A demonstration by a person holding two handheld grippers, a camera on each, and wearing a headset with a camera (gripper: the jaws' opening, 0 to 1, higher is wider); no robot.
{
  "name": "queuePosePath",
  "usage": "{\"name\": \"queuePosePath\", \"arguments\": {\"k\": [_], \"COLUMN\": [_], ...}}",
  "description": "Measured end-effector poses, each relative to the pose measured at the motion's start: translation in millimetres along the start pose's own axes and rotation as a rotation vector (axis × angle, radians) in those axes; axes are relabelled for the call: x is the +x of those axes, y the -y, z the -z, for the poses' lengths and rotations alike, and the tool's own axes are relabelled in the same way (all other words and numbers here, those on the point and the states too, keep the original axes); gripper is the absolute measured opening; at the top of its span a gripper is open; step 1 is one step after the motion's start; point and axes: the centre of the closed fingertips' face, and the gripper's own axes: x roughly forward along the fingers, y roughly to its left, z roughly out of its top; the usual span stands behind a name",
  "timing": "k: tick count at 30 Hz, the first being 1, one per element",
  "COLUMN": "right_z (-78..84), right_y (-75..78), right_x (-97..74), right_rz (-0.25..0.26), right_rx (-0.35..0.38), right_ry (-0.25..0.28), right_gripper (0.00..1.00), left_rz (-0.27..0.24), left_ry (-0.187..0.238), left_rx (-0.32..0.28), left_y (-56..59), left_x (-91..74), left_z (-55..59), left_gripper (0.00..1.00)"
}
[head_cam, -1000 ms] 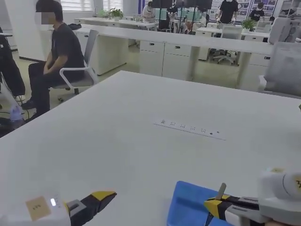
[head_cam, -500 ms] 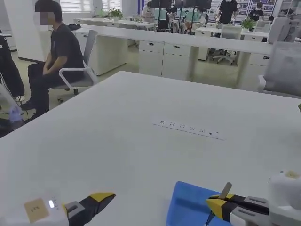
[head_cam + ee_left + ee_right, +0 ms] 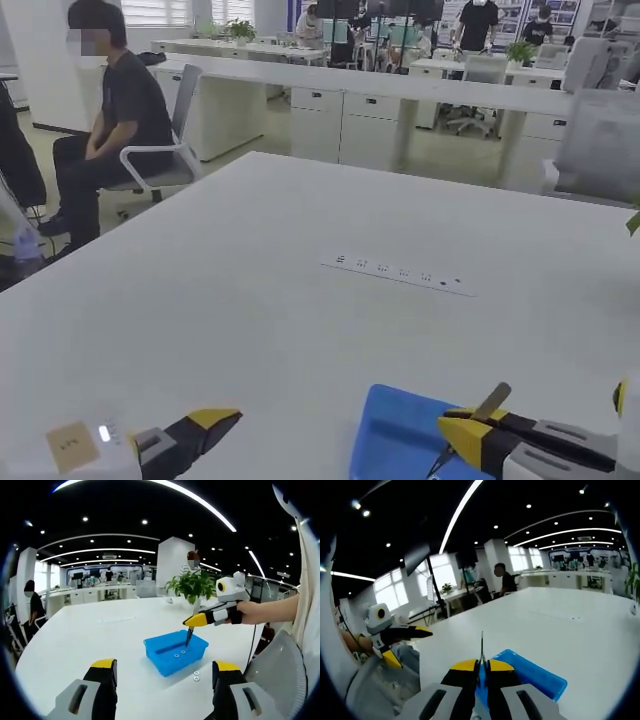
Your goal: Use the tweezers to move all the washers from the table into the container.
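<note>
A blue container (image 3: pixel 175 652) sits on the white table (image 3: pixel 250 300), with two washers (image 3: pixel 176 655) on its floor. Two more washers (image 3: pixel 196 675) lie on the table just in front of it. My right gripper (image 3: pixel 482 667) is shut on thin metal tweezers (image 3: pixel 482 650), seen from the side as right gripper (image 3: pixel 200 620) with the tweezers (image 3: pixel 189 636) pointing down into the container. In the head view the right gripper (image 3: pixel 465 435) hangs over the container (image 3: pixel 400 435). My left gripper (image 3: pixel 165 665) stands open and holds nothing, left of the container, low in the head view as left gripper (image 3: pixel 215 420).
A flush power strip (image 3: pixel 400 272) lies in the table's middle. A person sits on a chair (image 3: pixel 160 160) beyond the table's far left corner. A potted plant (image 3: pixel 192 585) stands on the table behind the container. Desks and people fill the room's back.
The right gripper's body has drawn back to the right and down in the head view, and the tweezers lean a little more to the right. The left gripper has hardly moved.
</note>
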Motion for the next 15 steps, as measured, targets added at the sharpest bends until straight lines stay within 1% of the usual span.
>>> {"name": "queuePosePath", "arguments": {"k": [4,7,15], "right_z": [5.1,13.2,26.8], "right_y": [-4.8,-7.7,-12.1], "right_x": [-0.8,-0.8,-1.0], "right_rz": [-0.011,-0.014,-0.019], "right_rx": [0.010,0.020,0.034], "right_ry": [0.000,-0.011,-0.035], "right_gripper": [0.03,0.03,0.03], "left_rz": [0.000,0.000,0.000], "left_ry": [0.003,0.003,0.002], "left_rx": [-0.001,-0.001,0.000], "left_y": [-0.4,-0.4,-1.2], "left_x": [-0.1,0.0,-0.1], "left_z": [-0.6,-0.7,-0.4], "left_gripper": [0.78,0.78,0.78]}}
